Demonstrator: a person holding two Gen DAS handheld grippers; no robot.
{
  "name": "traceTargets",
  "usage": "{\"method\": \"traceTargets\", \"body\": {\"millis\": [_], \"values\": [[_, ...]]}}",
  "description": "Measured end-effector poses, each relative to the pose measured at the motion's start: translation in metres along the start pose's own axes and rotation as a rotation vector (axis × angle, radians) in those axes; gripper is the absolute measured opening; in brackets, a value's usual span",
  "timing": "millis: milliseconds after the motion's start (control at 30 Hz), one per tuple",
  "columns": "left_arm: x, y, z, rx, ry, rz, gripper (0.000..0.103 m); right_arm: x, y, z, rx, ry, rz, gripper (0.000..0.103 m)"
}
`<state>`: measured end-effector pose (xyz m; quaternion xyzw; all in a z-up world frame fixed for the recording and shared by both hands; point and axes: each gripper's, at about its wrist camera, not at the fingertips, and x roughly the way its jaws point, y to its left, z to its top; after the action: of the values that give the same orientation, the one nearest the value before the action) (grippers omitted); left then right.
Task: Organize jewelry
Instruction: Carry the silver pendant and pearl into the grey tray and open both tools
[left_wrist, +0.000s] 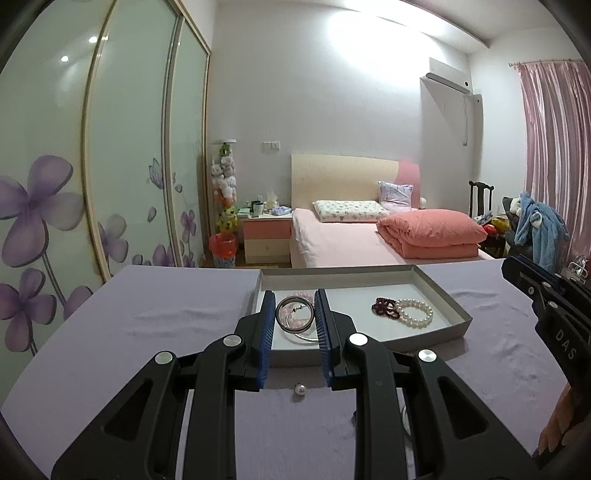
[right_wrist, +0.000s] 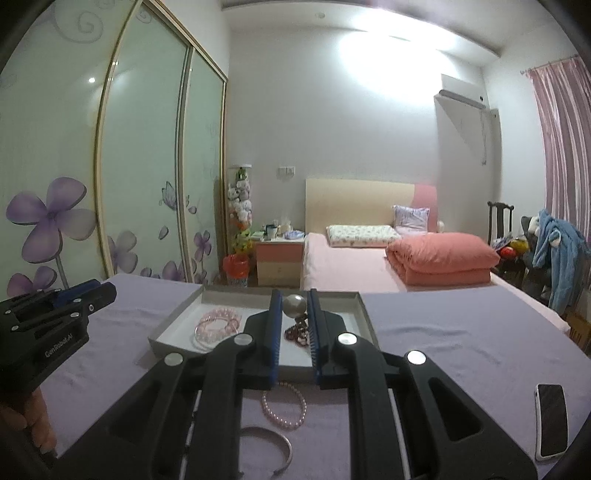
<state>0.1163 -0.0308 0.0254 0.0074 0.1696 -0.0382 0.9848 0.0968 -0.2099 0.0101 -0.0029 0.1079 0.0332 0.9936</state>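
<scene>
Lying closest on the purple cloth are a silver bangle and a pink bead bracelet, both just short of the tray, plus a phone off at the right edge; the left camera also catches one loose pearl on the cloth. A bit further out, the left gripper is pinched onto a dark metal ring, holding it over the near left part of the grey tray. The right gripper is squeezed onto a big grey pearl over the tray too. Inside the tray sit a white pearl bracelet touching a dark red bead bracelet, and a chunky pink bracelet on the left side. Way behind all that is the bed.
</scene>
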Motion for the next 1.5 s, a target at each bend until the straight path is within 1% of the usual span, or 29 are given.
{"method": "traceTargets", "body": {"millis": [233, 400, 567, 767, 933, 1167, 1400, 1500], "values": [[0.004, -0.002, -0.001, 0.004, -0.008, 0.015, 0.023, 0.007, 0.000, 0.004, 0.008, -0.020, -0.013, 0.014], [0.014, -0.002, 0.002, 0.012, -0.004, 0.018, 0.023, 0.023, 0.000, 0.008, 0.010, -0.017, -0.021, 0.014], [0.033, -0.002, 0.004, 0.011, 0.015, 0.016, 0.023, 0.042, -0.002, 0.015, 0.023, 0.000, -0.017, 0.014], [0.064, 0.001, 0.014, 0.000, 0.041, 0.011, 0.023, 0.078, -0.011, 0.026, 0.054, 0.035, -0.013, 0.014], [0.093, -0.001, 0.014, 0.001, 0.090, -0.007, 0.023, 0.120, -0.017, 0.026, 0.082, 0.108, -0.001, 0.014], [0.133, -0.003, 0.005, -0.019, 0.198, -0.021, 0.023, 0.172, -0.018, 0.013, 0.104, 0.235, 0.013, 0.014], [0.158, -0.004, 0.002, -0.017, 0.272, -0.028, 0.023, 0.220, -0.017, -0.004, 0.129, 0.390, 0.048, 0.014], [0.168, -0.004, -0.001, -0.024, 0.310, -0.033, 0.023, 0.233, -0.015, -0.011, 0.137, 0.433, 0.058, 0.015]]}}
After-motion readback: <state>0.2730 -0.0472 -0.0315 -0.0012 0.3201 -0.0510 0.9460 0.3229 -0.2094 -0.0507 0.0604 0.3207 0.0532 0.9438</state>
